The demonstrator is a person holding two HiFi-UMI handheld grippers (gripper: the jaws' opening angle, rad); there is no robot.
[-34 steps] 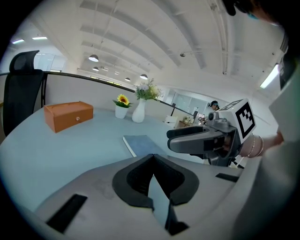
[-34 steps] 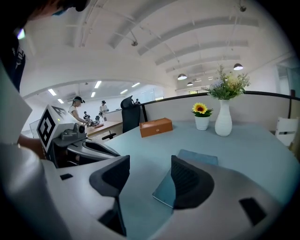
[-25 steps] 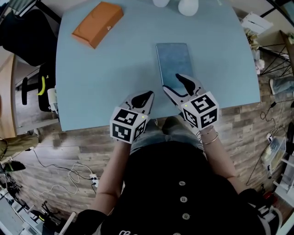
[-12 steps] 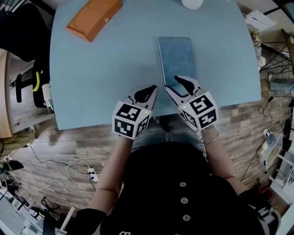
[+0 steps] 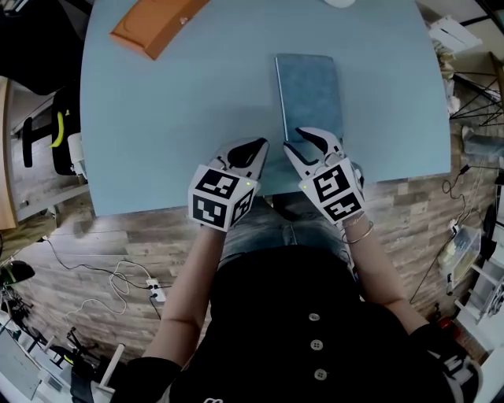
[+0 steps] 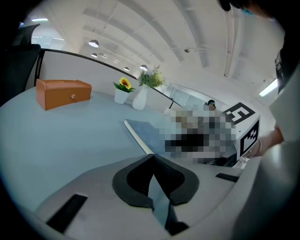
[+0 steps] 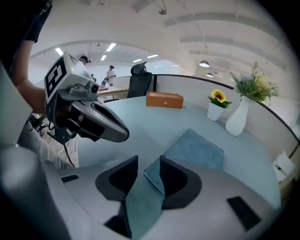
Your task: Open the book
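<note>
A closed blue-grey book [image 5: 309, 90] lies flat on the light blue table [image 5: 157, 118], right of the middle. My right gripper [image 5: 305, 143] is open and hangs low over the book's near left corner. In the right gripper view that corner of the book [image 7: 197, 149] shows in the narrow gap of my right gripper [image 7: 148, 165], with the jaws on either side of it. My left gripper [image 5: 261, 144] is shut and empty, just left of the book's near end. The book [image 6: 149, 131] lies ahead of my left gripper [image 6: 153, 158] in its own view.
An orange box [image 5: 150, 24] lies at the table's far left. A small pot with a yellow flower [image 7: 216, 109] and a white vase [image 7: 238, 117] stand at the far edge. The table's front edge runs just under the grippers. A black chair [image 5: 43, 138] stands to the left.
The left gripper moved forward from the front edge to beside the book. The right gripper shifted left to the book's near left corner.
</note>
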